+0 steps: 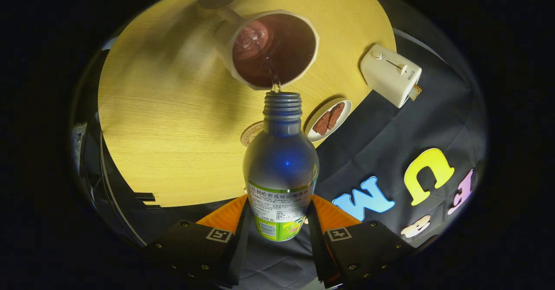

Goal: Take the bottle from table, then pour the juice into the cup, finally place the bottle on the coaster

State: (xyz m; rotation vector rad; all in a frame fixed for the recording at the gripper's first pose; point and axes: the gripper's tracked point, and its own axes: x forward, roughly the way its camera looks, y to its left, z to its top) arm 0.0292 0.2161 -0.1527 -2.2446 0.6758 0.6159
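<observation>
gripper [279,220]: we see both fingers clamped on the bottle [281,168], label end between them
bottle: tipped, mouth at cup [271,49] rim, pouring
coaster [251,134]: just beside bottle neck

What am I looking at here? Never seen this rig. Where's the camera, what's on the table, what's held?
It's a handheld two-finger gripper, no robot arm. A fisheye camera rides on it, looking forward along the jaws. The jaws are shut on a bottle, tipped so its open neck pours a thin stream into a white cup. On the wooden table: a round coaster beside the bottle, a plate of brown snacks, and a white toaster.
</observation>
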